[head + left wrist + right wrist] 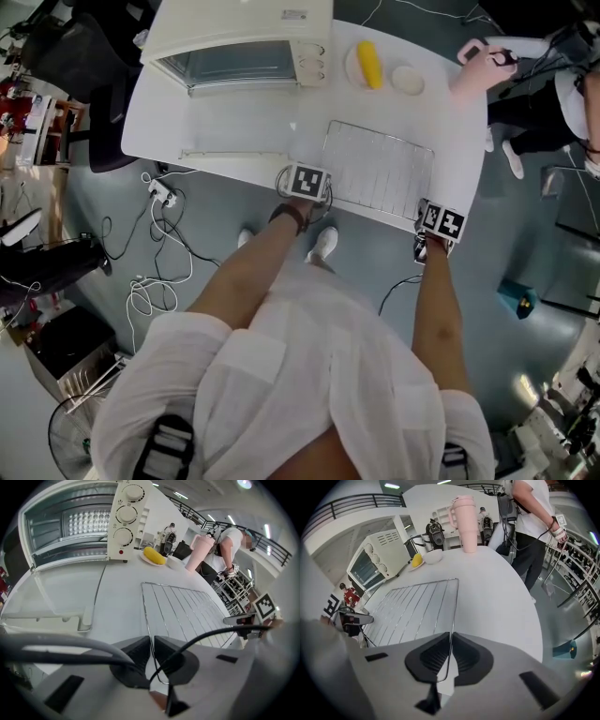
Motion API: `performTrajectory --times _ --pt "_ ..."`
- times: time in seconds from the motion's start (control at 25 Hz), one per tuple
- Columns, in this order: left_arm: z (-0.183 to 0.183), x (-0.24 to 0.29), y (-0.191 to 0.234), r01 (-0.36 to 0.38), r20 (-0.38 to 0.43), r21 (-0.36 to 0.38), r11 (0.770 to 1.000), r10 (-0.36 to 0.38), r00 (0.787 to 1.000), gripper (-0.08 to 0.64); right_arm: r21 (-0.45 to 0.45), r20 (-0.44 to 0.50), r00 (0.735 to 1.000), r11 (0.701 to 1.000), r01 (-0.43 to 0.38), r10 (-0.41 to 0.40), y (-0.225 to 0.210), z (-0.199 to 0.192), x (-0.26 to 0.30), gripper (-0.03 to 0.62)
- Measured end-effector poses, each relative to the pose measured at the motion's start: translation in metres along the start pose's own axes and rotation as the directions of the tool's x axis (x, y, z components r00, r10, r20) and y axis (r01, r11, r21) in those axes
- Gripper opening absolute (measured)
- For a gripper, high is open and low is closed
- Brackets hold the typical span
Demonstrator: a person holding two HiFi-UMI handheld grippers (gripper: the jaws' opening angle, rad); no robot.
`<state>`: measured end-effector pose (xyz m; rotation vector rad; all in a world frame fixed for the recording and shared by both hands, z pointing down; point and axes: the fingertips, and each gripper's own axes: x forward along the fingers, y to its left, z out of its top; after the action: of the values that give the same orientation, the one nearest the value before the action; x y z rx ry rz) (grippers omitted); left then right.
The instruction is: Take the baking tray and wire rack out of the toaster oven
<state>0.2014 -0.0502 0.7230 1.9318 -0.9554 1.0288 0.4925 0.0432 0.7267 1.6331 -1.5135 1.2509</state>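
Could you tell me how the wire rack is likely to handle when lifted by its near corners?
The wire rack is thin open wire, so probably light and slightly springy. The left gripper and right gripper each pinch one edge wire, so it may pivot or slip. It likely slides easily on the smooth table.

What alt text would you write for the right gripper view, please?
The right gripper is shut on the edge wire of a wire rack resting on a white table. Behind stand a pink tumbler and a toaster oven.
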Motion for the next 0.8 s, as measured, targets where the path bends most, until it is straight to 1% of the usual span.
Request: performTrajectory --times 0.08,0.2,0.36,0.44,0.52,0.6,0.68,0.8 --pt "-0.006 0.002 -0.004 0.018 -0.02 -0.017 1.0 -0.018 1.0 0.029 0.005 -0.006 1.0 1.0 -0.004 0.004 -0.001 -0.003 0.001 0.021" --pt "-0.007 0.003 -0.006 0.032 -0.022 -0.044 0.999 -0.033 0.999 0.029 -0.01 -0.009 1.0 1.0 -0.003 0.003 -0.001 -0.002 0.002 0.023" --pt "-0.002 0.004 -0.003 0.02 -0.008 -0.019 1.0 -0.02 1.0 0.031 -0.051 -0.018 1.0 0.999 0.011 -0.012 0.001 -0.002 0.004 0.031" --pt "-0.007 0.005 -0.008 0.039 -0.026 -0.02 0.999 -0.039 0.999 0.048 -0.069 -0.022 1.0 0.998 0.014 -0.016 0.002 -0.003 0.004 0.051" --pt "-0.007 0.004 -0.008 0.028 -0.03 0.006 1.0 -0.028 0.999 0.06 -0.086 -0.027 0.999 0.996 0.017 -0.02 0.003 -0.004 0.004 0.062" --pt "-0.001 0.003 -0.003 -0.006 -0.001 0.055 0.998 0.006 1.0 0.129 -0.105 -0.031 0.999 0.994 0.025 -0.029 0.003 -0.005 0.002 0.076" --pt "0.004 0.001 -0.001 -0.029 0.014 0.09 0.996 0.028 1.0 0.138 -0.122 -0.028 0.999 0.992 0.034 -0.038 0.002 -0.003 -0.001 0.091" --pt "0.007 -0.002 0.0 -0.038 0.02 0.102 0.994 0.036 0.999 0.138 -0.132 -0.009 0.999 0.991 0.033 -0.034 0.001 0.001 -0.005 0.092"
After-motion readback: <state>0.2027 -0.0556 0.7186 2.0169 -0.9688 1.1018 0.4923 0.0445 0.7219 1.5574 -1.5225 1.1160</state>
